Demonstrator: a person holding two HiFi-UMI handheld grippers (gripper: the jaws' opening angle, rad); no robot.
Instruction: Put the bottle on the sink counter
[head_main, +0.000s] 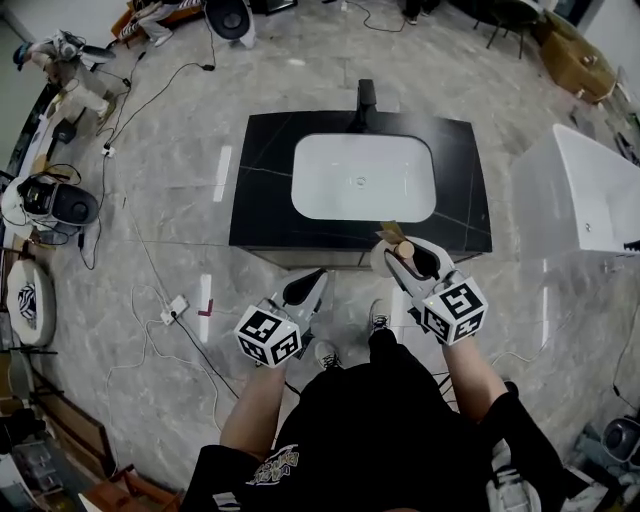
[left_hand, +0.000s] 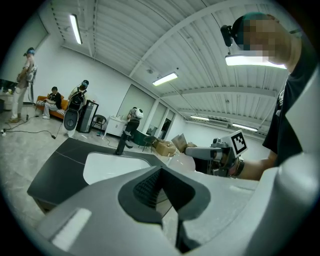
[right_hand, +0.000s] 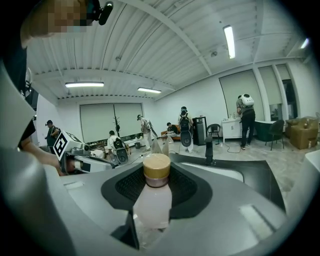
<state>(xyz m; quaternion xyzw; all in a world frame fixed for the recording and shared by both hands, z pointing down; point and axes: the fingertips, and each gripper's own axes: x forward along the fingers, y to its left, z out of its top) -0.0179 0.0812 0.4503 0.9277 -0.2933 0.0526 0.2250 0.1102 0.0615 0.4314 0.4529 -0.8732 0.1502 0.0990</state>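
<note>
Pale bottle (right_hand: 152, 200) with a tan cap being gripped between the jaws of the right gripper (head_main: 408, 258), cap being shown standing past the pads, bottle being held over the front right edge of the black sink counter (head_main: 268, 190), left gripper (head_main: 312, 282) being held just short of the counter, jaws pressed together on nothing.

I see desk (head_main: 262, 180) top bare at 9 and 3 o'clock of basin (head_main: 362, 177); front strip at 6 o'clock narrower. Faucet (head_main: 366, 98) sole upright obstacle, 12 o'clock on back edge. My right hand-held gripper (head_main: 398, 246) with bottle (head_main: 404, 250) sits over front-right rim. Left hand-held gripper (head_main: 308, 282) off desk, over floor. White tub (head_main: 600, 190) well apart at 3 o'clock. Cables (head_main: 150, 330) on floor, 8 o'clock.
</note>
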